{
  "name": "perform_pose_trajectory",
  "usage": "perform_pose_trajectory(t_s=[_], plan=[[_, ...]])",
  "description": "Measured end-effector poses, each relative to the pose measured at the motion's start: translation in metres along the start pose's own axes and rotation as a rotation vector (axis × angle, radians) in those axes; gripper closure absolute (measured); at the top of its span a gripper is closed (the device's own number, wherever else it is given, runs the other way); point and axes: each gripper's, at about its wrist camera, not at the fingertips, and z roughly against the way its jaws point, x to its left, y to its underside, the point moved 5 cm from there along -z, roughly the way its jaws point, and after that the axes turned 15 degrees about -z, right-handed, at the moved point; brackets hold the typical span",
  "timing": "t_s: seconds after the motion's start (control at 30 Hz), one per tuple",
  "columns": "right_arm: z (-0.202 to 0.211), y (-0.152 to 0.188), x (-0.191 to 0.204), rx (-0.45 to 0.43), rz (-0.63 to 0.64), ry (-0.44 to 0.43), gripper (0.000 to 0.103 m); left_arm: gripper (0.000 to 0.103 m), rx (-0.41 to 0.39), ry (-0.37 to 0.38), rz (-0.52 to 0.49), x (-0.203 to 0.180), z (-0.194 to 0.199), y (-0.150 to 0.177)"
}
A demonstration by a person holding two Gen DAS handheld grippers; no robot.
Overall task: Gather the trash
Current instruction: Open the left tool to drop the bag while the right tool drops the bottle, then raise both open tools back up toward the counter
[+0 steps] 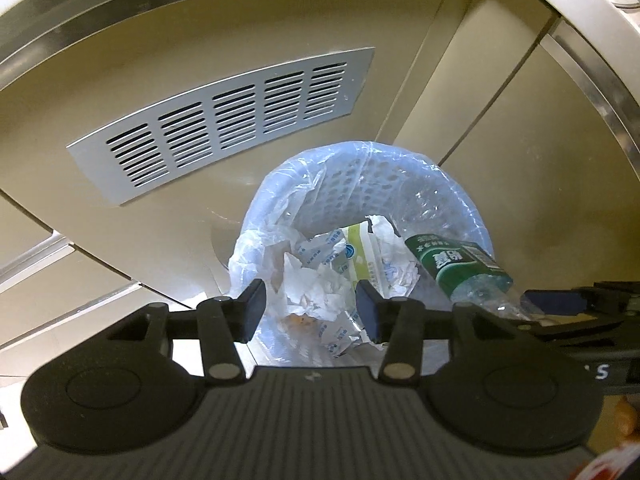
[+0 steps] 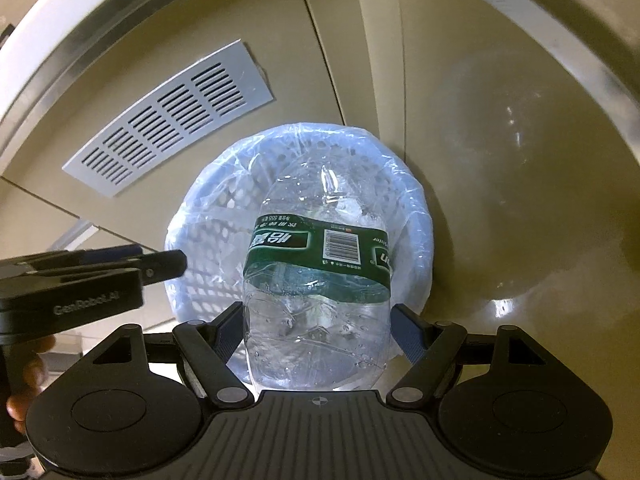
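A white perforated waste basket (image 1: 474, 220) lined with a clear bag stands on the floor against a beige cabinet. Crumpled tissue (image 1: 312, 284) and a green-and-white wrapper (image 1: 356, 256) lie inside it. My left gripper (image 1: 310, 308) hangs open over the basket with nothing between its pads. My right gripper (image 2: 316, 332) is shut on a clear plastic bottle (image 2: 316, 248) with a green label, tilted down over the basket (image 2: 424, 240). In the left wrist view the bottle (image 1: 452, 264) reaches over the basket's right rim from the right gripper (image 1: 560, 304). The left gripper (image 2: 176, 264) shows at the left of the right wrist view.
A grey vent grille (image 1: 224, 124) is set in the cabinet panel behind the basket. Glossy beige floor (image 2: 520, 200) spreads to the right of the basket. A person's hand (image 2: 24, 376) holds the left gripper's handle.
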Motion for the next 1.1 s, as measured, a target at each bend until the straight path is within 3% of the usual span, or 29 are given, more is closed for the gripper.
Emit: perform_pose_trajectory(t_s=[0.37,0.57,1.1], plan=[[-0.015,-0.007,0.006,-0.008,0.007,0.002,0.025,0.058,-0.007,-0.005,0.020,0.003,0.006,0.002],[-0.024,-0.009,0.002,-0.022,-0.017,0.000,0.018,0.058,-0.004,-0.005,0.022,0.003,0.008,0.004],[-0.013,-0.008,0.003,-0.028,-0.008,0.007,0.016,0.058,-0.014,-0.010,0.017,0.001,0.013,0.004]])
